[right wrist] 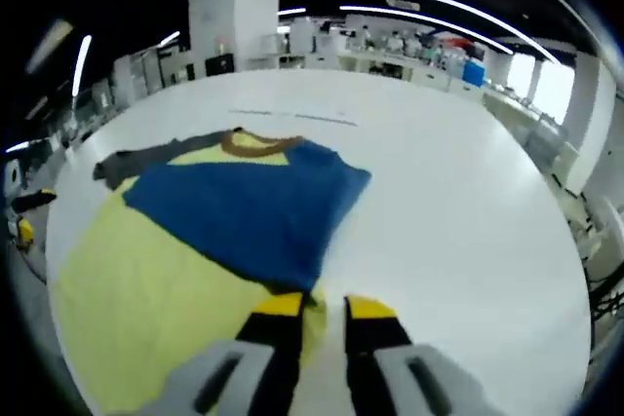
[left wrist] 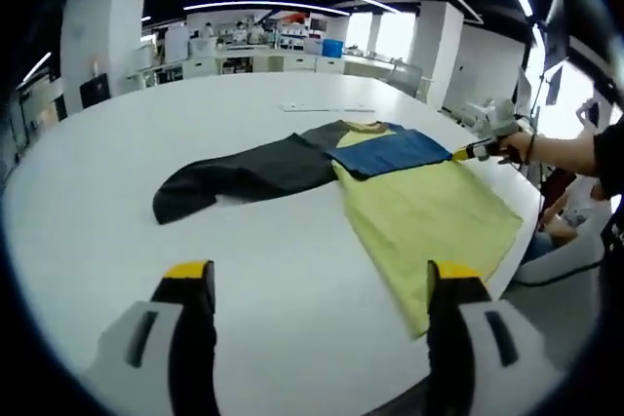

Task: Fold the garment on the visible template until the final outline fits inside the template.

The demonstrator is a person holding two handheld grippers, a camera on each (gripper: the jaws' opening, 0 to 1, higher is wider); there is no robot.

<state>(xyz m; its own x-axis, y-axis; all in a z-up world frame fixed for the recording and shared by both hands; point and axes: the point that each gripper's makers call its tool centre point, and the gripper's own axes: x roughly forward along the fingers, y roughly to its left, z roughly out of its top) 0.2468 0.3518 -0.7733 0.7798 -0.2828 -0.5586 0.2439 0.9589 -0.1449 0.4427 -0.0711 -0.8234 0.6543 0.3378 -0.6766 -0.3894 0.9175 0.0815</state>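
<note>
The long-sleeved shirt [left wrist: 390,182] is lying on the white table [left wrist: 117,192], its yellow body spreading toward the table's near edge, with one blue sleeve [right wrist: 244,207] folded across the chest below the brown collar [right wrist: 255,143] and the dark grey sleeve [left wrist: 239,177] stretching out flat away from the collar.

The left gripper [left wrist: 322,284] is hovering short of the shirt with its jaws wide apart and nothing between them. The right gripper [right wrist: 312,314] is sitting at the cuff end of the blue sleeve, its jaws nearly together; whether they are pinching cloth or just resting on it is hard to tell.

The likely risk: the shirt's hem is lying very near the table edge, so a tug on the sleeve could be dragging the body over it. A loose pinch could also be letting the folded sleeve spring open.

No template outline is making itself out on the table around the shirt. A thin pale strip [left wrist: 327,107] beyond the collar is too small to identify.
</note>
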